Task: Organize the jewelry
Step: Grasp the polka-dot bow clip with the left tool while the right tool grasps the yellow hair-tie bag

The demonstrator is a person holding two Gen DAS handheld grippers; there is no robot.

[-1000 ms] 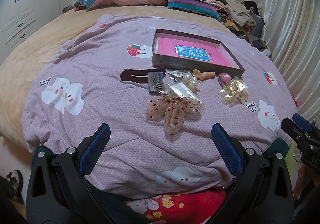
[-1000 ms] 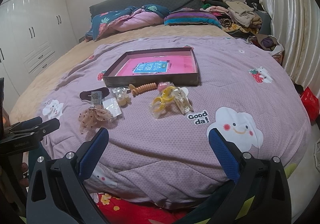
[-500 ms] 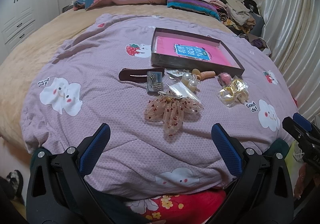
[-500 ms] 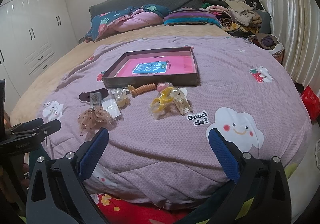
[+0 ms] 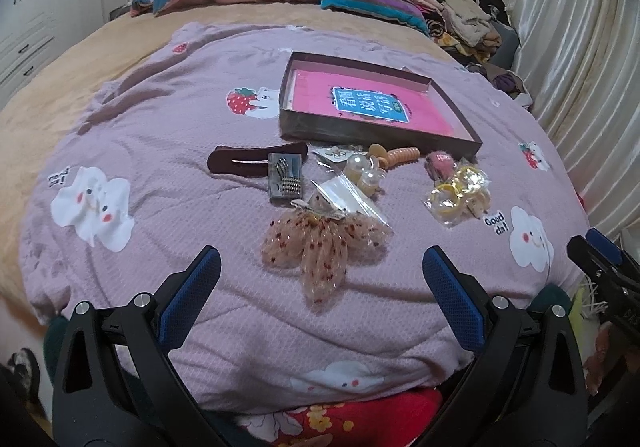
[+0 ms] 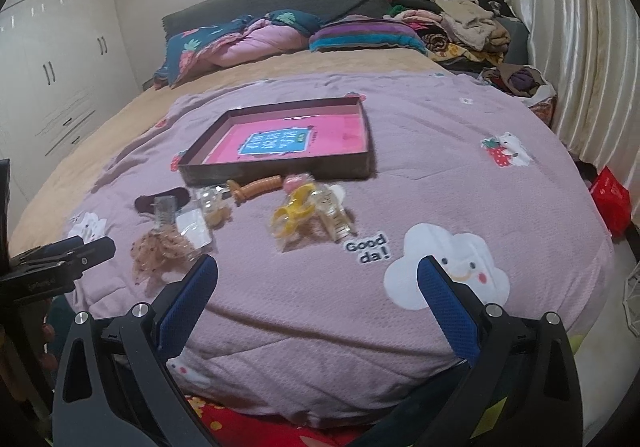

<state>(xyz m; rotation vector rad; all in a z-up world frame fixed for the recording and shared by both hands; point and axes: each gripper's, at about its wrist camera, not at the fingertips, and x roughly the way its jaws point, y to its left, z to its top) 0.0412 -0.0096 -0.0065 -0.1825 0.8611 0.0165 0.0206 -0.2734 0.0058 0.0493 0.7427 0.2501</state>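
No sorting is showing yet: the tray is holding only a pink printed liner, and every accessory is lying loose on the quilt just in front of its near wall. Going left to right in the left wrist view, a long dark brown hair clip is lying flat, a small rectangular case with a beaded piece is touching its right end, a sheer dotted fabric bow is spreading below, a clear plastic bag is overlapping the bow, pearly round pieces are sitting beside an orange coiled hair tie, and a crinkled bag of yellow rings is lying at the far right. The left gripper is hanging spread wide and empty over the quilt edge near the bow. The right gripper is likewise standing wide apart, gripping nothing. All pieces are judged as still awaiting transfer into the tray.
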